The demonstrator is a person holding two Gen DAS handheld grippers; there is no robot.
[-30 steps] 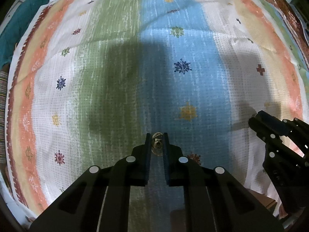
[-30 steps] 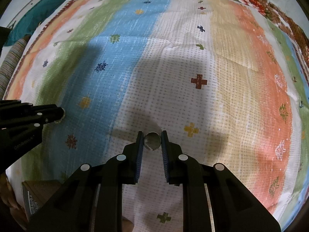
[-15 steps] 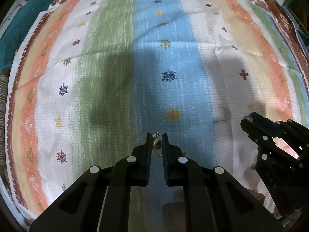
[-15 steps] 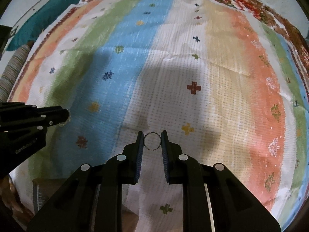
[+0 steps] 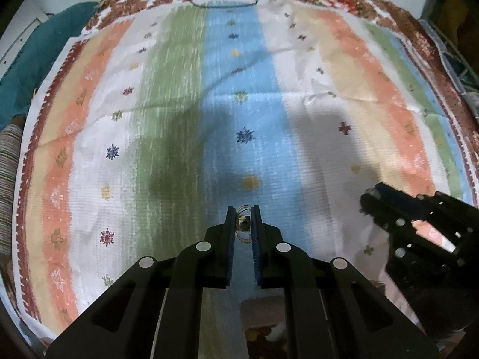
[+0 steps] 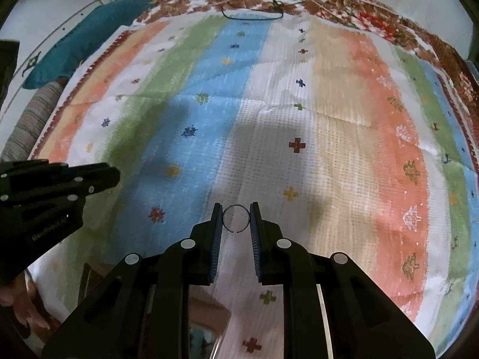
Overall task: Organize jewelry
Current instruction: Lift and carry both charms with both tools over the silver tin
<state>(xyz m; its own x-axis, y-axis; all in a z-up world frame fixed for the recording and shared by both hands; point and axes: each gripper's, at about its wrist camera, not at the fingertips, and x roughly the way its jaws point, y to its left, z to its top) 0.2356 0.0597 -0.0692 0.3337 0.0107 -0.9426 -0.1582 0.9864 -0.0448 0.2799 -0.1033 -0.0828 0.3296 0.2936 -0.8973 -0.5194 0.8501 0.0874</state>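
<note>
My left gripper is shut on a small gold earring with thin wire loops, held above the striped cloth. My right gripper is shut on a thin metal ring, an open hoop pinched between its blue pads. Each gripper shows in the other's view: the right one at the right edge of the left wrist view, the left one at the left edge of the right wrist view. Both are lifted off the cloth.
A box with a patterned inside lies below the grippers at the near edge, also in the right wrist view. Dark and light cords lie at the cloth's far edge. A teal cushion sits far left.
Both grippers have risen and pulled back from the cloth, each carrying its piece. More of the cloth's far edge and the near box has come into view.
</note>
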